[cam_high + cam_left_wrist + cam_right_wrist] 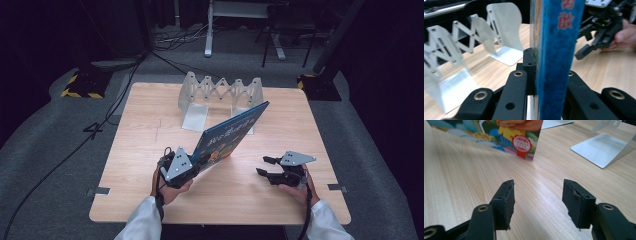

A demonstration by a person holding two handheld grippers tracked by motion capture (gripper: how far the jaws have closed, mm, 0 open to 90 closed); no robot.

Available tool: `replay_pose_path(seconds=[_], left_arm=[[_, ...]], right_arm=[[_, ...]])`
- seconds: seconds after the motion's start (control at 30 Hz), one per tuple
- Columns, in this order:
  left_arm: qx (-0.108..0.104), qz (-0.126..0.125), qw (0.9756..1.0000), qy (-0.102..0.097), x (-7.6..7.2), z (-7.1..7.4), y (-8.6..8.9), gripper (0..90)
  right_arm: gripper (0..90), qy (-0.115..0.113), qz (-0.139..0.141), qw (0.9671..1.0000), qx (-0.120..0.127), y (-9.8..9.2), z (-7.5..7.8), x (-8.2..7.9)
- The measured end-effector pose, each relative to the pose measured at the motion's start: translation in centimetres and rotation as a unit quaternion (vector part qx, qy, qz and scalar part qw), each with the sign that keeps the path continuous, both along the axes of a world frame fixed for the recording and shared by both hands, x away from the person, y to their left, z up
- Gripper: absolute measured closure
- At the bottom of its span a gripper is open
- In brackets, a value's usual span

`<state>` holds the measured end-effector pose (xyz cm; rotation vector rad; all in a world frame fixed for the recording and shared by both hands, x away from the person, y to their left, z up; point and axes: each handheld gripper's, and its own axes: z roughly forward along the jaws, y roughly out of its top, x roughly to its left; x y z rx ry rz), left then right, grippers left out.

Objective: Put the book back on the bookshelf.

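Blue book [231, 132] tilted in left gripper [186, 166]

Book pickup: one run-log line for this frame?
left gripper: shut on book | book: tilted, one corner on table | right gripper: open, empty | bookend rack: behind

High view dim and soft, dark vignette at all edges, table [150, 130] lit from above. Both gripper views brighter. Left gripper view: book spine [556, 50] blurred at close range, upper right hazy. Right gripper view: soft glare centre, faint shadows.

Book spine [559, 50]: red character "敢" legible; cover seal [523, 144] text unreadable.
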<state>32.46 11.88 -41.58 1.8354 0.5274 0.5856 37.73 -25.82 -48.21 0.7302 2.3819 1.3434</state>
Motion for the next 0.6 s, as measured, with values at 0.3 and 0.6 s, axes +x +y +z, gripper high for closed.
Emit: replay_pose_path(seconds=[0.3,0.6], left_arm=[[0.021,0.058,0.9976,-0.03,0.0,0.8,1.5,82.9],[0.027,0.107,0.9924,-0.054,0.2,1.9,3.5,82.9]], right_arm=[[42.5,0.007,-0.001,1.0,-0.006,0.0,-0.2,0.1],[41.2,0.02,0.002,0.9998,-0.008,0.2,-0.5,0.3]])
